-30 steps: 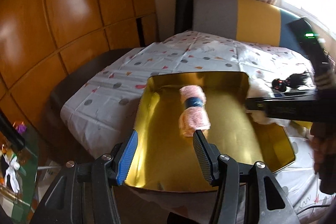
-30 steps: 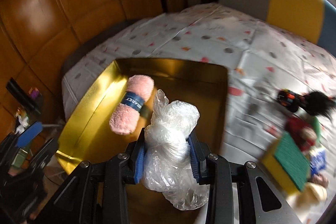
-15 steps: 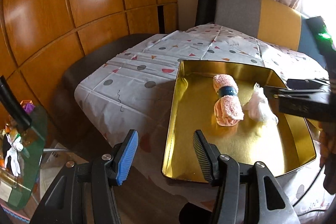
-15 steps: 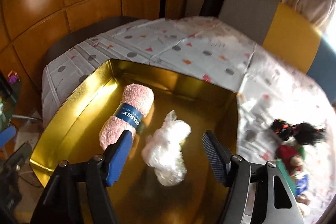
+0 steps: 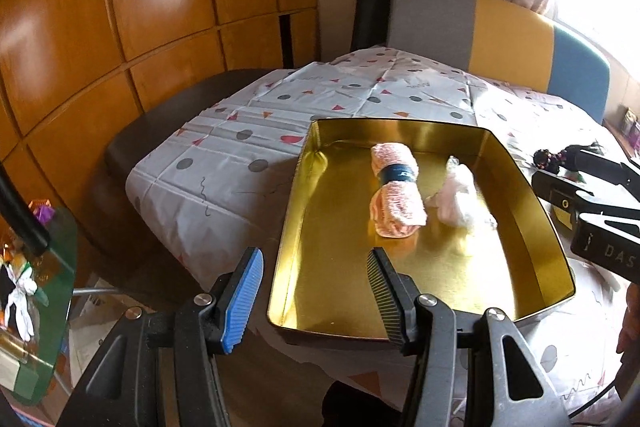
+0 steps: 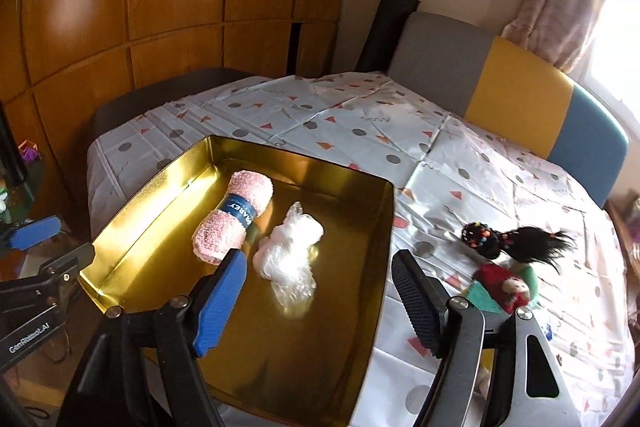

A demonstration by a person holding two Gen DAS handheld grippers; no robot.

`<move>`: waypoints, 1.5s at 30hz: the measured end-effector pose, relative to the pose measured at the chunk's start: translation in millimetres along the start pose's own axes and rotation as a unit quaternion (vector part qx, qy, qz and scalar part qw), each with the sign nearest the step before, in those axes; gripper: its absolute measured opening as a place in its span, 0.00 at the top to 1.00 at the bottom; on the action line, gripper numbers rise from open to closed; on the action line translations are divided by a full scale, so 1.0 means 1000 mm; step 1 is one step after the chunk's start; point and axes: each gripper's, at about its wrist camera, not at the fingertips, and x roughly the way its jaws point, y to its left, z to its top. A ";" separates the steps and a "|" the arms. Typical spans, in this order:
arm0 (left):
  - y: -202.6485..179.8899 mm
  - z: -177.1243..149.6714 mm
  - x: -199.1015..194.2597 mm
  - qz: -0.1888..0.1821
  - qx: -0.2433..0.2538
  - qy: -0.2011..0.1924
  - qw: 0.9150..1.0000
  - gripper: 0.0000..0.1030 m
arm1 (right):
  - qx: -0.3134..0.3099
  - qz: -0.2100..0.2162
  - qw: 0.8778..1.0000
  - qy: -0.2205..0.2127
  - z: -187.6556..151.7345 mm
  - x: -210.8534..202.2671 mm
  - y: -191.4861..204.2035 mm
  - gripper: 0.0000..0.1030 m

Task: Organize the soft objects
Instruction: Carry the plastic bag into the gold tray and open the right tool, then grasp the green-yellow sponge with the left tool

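Note:
A gold metal tray (image 5: 532, 187) (image 6: 120, 219) sits on the patterned tablecloth. In it lie a rolled pink towel with a blue band (image 5: 396, 195) (image 6: 236, 215) and a crumpled clear plastic bag (image 5: 460, 199) (image 6: 290, 255), side by side. My left gripper (image 5: 316, 291) is open and empty, held near the tray's near left corner. My right gripper (image 6: 316, 299) is open and empty, raised above the tray's near right part, behind the bag. The right gripper's body shows in the left wrist view (image 5: 592, 215).
A doll with black hair and a red and green dress (image 6: 508, 259) lies on the tablecloth (image 6: 440, 147) right of the tray. A grey, yellow and blue chair back (image 6: 512, 95) stands behind the table. Wooden panels (image 5: 120, 27) line the left wall.
My right gripper opened and let go of the plastic bag, which now lies in the tray beside the towel. Both grippers drew back from the tray.

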 end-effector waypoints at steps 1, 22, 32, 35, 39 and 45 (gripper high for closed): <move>-0.002 0.001 -0.001 -0.001 0.002 0.000 1.000 0.46 | 0.002 -0.004 1.000 -0.003 -0.002 -0.004 -0.003 0.26; -0.098 0.005 -0.024 -0.056 0.114 -0.025 0.992 0.46 | 0.088 -0.103 0.991 0.017 -0.077 -0.043 -0.142 0.24; -0.149 0.006 -0.026 -0.096 0.164 -0.021 0.982 0.46 | 0.176 -0.176 0.968 0.043 -0.125 -0.053 -0.251 0.23; -0.167 0.008 -0.027 -0.122 0.175 -0.018 0.977 0.46 | 0.210 -0.196 0.957 0.048 -0.144 -0.054 -0.279 0.23; -0.192 0.014 -0.025 -0.155 0.181 -0.003 0.971 0.46 | 0.272 -0.194 0.941 0.053 -0.162 -0.055 -0.305 0.23; -0.228 0.025 -0.012 -0.189 0.179 0.034 0.965 0.46 | 0.301 -0.179 0.935 0.055 -0.168 -0.056 -0.316 0.23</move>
